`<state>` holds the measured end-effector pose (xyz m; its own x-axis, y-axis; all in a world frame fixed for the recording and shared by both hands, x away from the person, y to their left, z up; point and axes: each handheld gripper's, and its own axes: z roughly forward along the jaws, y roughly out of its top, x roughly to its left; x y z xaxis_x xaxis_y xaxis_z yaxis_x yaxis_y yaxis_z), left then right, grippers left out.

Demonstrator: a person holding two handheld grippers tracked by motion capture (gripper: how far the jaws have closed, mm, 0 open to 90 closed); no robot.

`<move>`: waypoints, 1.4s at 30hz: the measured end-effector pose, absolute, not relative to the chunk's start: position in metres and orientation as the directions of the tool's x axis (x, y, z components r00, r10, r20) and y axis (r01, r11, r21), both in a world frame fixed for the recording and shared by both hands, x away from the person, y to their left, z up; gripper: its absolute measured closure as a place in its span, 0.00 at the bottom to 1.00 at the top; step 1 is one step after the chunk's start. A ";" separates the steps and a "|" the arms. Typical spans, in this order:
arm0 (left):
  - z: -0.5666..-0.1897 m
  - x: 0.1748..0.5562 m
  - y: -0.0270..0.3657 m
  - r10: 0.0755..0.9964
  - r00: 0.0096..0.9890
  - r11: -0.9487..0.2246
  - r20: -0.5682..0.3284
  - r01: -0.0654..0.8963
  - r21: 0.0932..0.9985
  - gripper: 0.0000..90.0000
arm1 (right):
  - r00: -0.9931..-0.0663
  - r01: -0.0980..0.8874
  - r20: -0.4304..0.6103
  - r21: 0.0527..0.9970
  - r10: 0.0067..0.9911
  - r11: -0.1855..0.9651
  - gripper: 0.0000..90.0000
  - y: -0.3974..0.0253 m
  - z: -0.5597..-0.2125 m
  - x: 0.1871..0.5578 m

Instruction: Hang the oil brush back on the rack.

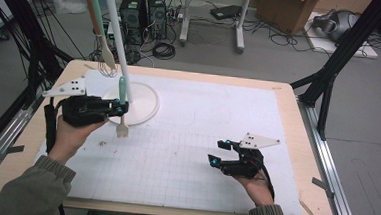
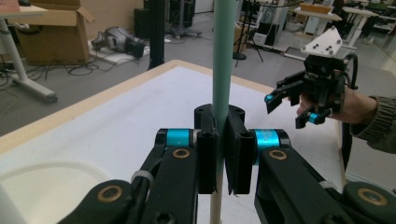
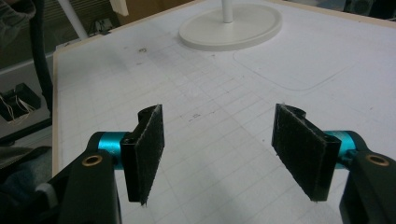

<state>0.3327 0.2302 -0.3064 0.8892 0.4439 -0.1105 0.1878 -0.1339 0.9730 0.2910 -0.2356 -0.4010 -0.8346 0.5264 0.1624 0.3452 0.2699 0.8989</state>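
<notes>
**Operator:** Claw status first: the left gripper [image 1: 120, 108] was clamped on the green handle of a spatula [image 1: 122, 114], jaws pressed flat against both sides of the shaft. The right gripper [image 1: 222, 153] stood wide open with nothing between its pads [image 3: 148, 149].

**Technician:** Surroundings, largest item down?

**Operator:** Under both claws lay the table [image 1: 283, 203], covered by a white gridded mat [image 1: 190, 152]. Directly beyond the left claw stood the white utensil stand [image 1: 119, 33], its round base [image 1: 146, 107] just beside the held tool. High above that claw, a second utensil [image 1: 100, 29] with a green-and-brown handle hung from the stand's top. The spatula itself was upright in the left claw, handle up, pale blade [image 1: 122, 130] down at or just above the mat; contact could not be resolved.

**Technician:** Reason for that grip?

**Operator:** Judged from the layout, the work in hand was either hanging the spatula on the stand or taking it off. A mid-shaft grip left the handle end free above the jaws, as the left gripper view showed, so a hanging point at the top could meet a hook. An upright hold matched the way the other utensil hung.

**Technician:** And the open claw?

**Operator:** It sat low over the mat, well apart from the stand and to the right of the left claw. Probably parked clear, keeping the lift path free, yet ready to steady the handle if required.
</notes>
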 end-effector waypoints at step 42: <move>-0.250 0.356 0.255 0.490 0.863 -0.064 -0.120 0.173 0.983 0.93 | -0.824 0.345 0.142 0.894 0.549 0.287 0.36 -0.239 -0.406 0.292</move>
<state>0.3556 0.2552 -0.2497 0.8632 0.4904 -0.1200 0.1730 -0.0639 0.9828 0.2921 -0.2389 -0.4061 -0.8239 0.5486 0.1419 0.3450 0.2870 0.8937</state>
